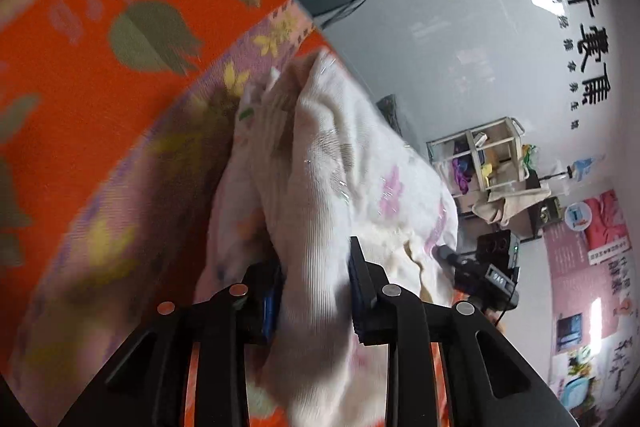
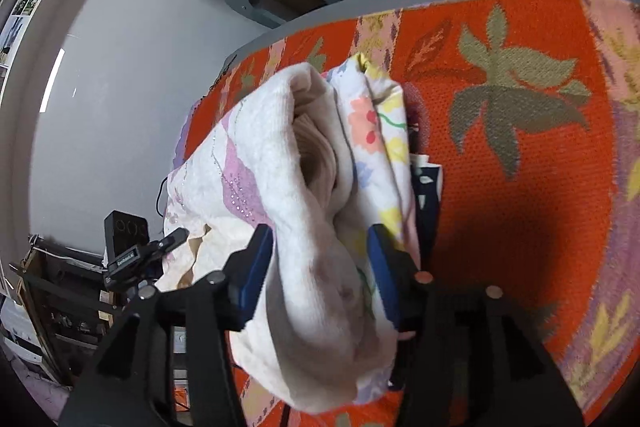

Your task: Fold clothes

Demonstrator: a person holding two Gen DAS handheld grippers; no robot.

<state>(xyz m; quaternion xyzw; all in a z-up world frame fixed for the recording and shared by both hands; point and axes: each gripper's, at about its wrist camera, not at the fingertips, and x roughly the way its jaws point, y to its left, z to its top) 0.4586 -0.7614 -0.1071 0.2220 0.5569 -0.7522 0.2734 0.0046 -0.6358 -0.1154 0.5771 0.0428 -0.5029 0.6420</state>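
A: Left tool is pinching the cream garment; right tool is standing spread around it, pads apparently off the cloth.

B: And the garment?

A: Bunched lengthwise, it is running away from both tools over the orange floral cloth on the bench, beside its edge; open grey floor is lying beyond.

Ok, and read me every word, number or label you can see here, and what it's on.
"青囊集": big black characters on the wall; the middle one is less certain.
Small characters beside them: too small to read.
Posters: text blurred.
Label on the black device: too small to read.
Digits on the black box: blurred.
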